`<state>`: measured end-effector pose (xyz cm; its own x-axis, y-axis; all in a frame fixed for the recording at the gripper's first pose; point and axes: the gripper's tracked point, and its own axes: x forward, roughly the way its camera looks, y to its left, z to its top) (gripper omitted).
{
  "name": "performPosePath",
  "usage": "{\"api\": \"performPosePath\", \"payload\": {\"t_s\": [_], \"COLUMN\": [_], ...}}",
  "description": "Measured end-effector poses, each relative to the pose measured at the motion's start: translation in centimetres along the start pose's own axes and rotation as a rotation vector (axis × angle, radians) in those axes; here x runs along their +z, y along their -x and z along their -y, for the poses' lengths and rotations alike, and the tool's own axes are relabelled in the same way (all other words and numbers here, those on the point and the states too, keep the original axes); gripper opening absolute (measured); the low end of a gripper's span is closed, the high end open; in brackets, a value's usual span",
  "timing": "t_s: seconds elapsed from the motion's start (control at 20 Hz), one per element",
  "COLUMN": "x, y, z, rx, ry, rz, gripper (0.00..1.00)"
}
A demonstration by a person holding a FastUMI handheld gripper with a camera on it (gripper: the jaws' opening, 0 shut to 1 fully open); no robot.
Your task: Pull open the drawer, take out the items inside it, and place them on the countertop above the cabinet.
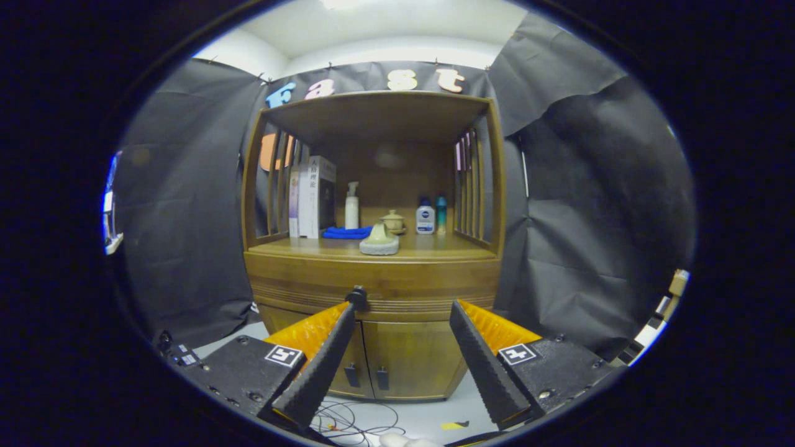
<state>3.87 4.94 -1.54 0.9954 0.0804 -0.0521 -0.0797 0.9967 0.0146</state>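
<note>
A wooden cabinet (372, 273) stands ahead of me. Its drawer (397, 287) sits shut under the countertop (428, 248), with a small dark knob (357, 296) on its front. My gripper (404, 307) is open and empty, a short way back from the drawer front. The left fingertip (348, 313) lines up just below the knob without touching it. On the countertop rest a pale green lidded piece (379, 241) near the front, a blue cloth (346, 233), a small teacup (393, 221), bottles and books.
Two lower doors (397, 357) with dark handles sit below the drawer. A white pump bottle (351, 206), a white-and-blue bottle (425, 218), a teal bottle (441, 212) and upright books (313, 197) line the shelf's back. Loose cables (354, 423) lie on the floor.
</note>
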Motion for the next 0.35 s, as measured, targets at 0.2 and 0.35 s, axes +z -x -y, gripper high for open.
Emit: {"api": "performPosePath", "payload": {"t_s": [0.2, 0.35], "x": [0.0, 0.2], "y": [1.6, 2.2], "z": [1.4, 2.0], "rx": [-0.018, -0.030], "ry": [-0.008, -0.021], "rz": [-0.003, 0.001], "gripper": [1.00, 1.00]}}
